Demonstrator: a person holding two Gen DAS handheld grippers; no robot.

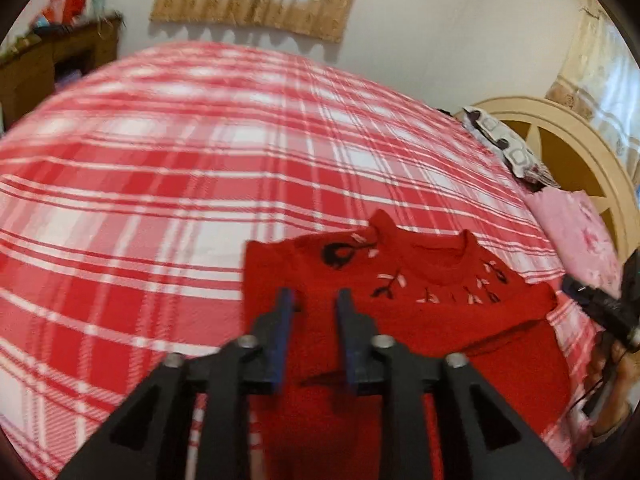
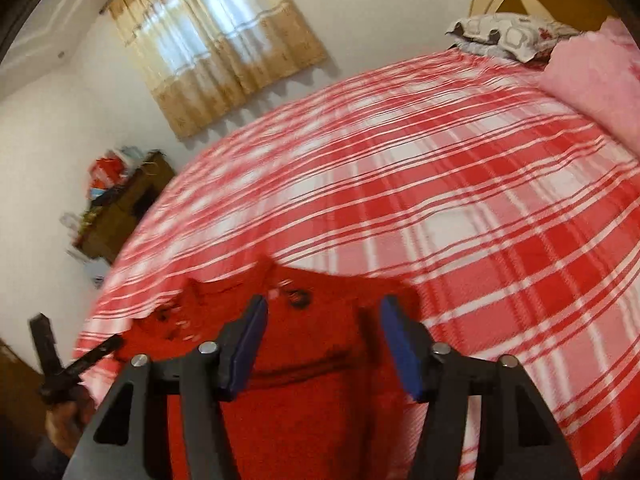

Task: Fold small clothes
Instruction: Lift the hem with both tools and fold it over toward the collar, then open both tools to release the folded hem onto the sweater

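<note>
A small red knitted sweater with black and pink embroidery round the neck lies on the red-and-white checked bedspread. A sleeve is folded in across its body. My left gripper is open and empty, hovering over the sweater's left shoulder. My right gripper is open wide and empty above the sweater, near its upper right part. The right gripper also shows at the right edge of the left wrist view. The left gripper shows at the lower left of the right wrist view.
A pink pillow and a patterned pillow lie by the rounded wooden headboard. A brown wooden cabinet with clutter on top stands beside the bed under a curtained window.
</note>
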